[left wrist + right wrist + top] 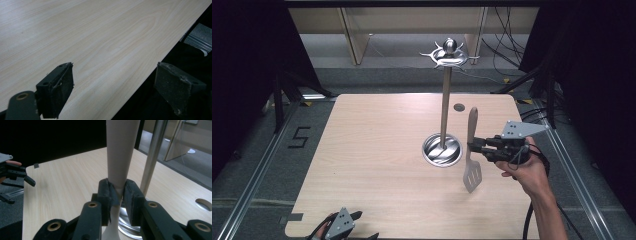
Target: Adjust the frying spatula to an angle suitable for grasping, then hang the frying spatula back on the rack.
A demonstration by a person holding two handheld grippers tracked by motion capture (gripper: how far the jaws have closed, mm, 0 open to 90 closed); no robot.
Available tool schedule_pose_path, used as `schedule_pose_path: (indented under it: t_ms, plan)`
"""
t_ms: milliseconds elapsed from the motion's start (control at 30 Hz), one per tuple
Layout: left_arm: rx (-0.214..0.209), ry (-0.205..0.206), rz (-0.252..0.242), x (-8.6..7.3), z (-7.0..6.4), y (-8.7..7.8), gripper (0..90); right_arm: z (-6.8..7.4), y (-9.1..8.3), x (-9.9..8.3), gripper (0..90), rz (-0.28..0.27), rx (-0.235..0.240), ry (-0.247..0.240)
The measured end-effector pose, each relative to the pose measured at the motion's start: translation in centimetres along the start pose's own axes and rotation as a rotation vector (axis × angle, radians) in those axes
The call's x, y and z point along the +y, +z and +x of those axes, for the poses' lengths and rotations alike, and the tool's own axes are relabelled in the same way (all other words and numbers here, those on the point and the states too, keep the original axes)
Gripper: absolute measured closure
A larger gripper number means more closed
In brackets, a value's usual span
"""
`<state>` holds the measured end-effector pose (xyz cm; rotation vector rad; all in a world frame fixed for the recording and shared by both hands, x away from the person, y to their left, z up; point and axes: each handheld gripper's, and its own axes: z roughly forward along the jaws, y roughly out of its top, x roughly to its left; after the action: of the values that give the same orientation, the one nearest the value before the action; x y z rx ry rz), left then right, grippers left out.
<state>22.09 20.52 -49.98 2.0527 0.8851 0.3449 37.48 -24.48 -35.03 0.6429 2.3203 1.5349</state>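
Note:
A slotted spatula (472, 155) with a pale wooden handle hangs upright above the table, blade down, handle up. My right gripper (473, 146) is shut on its handle (120, 157) near the narrow neck. Just left of it stands a metal utensil stand (445, 95): a round steel base, a tall pole and a ring of hooks at the top. In the right gripper view the pole (153, 155) rises right behind the handle. My left gripper (357, 226) rests at the table's near left edge, open with nothing between its pads (60, 92).
The light wooden table (377, 160) has a small round hole (458, 107) behind the stand. Its near edge runs under the left gripper, with dark floor beyond. Metal rails flank the table, and cables lie on the floor at the back right.

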Motion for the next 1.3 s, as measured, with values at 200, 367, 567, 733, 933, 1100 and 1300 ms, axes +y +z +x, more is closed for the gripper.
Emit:
schedule_pose_path:
  t_ms: [200,367,567,733,933,1100,1300]
  plan:
    - [-0.014,-0.015,0.006,0.1,-0.2,0.2,14.8,-0.5,-0.1,0.7,76.9,0.002,-0.012,0.011]
    - [-0.014,0.004,0.028,0.1,0.2,0.3,14.8,-0.8,-0.1,1.6,76.9,-0.005,-0.020,-0.003]
    - [-0.011,-0.027,0.010,0.2,0.1,0.3,14.8,-1.3,0.2,2.4,76.9,-0.006,-0.020,-0.004]
    - [-0.021,-0.013,0.037,0.1,0.1,-0.1,14.8,-1.5,0.1,3.2,76.9,-0.021,-0.030,-0.011]
    - [-0.011,0.027,0.040,0.3,0.4,-0.1,14.8,-1.4,-0.2,3.8,76.9,-0.021,-0.038,-0.022]
    - [-0.008,-0.005,0.046,0.2,0.4,0.1,14.8,-1.7,-0.3,4.4,76.9,-0.028,-0.038,-0.020]
    - [-0.008,-0.018,-0.003,0.1,0.1,0.2,14.8,-1.9,-0.2,4.9,76.9,-0.039,-0.050,-0.023]
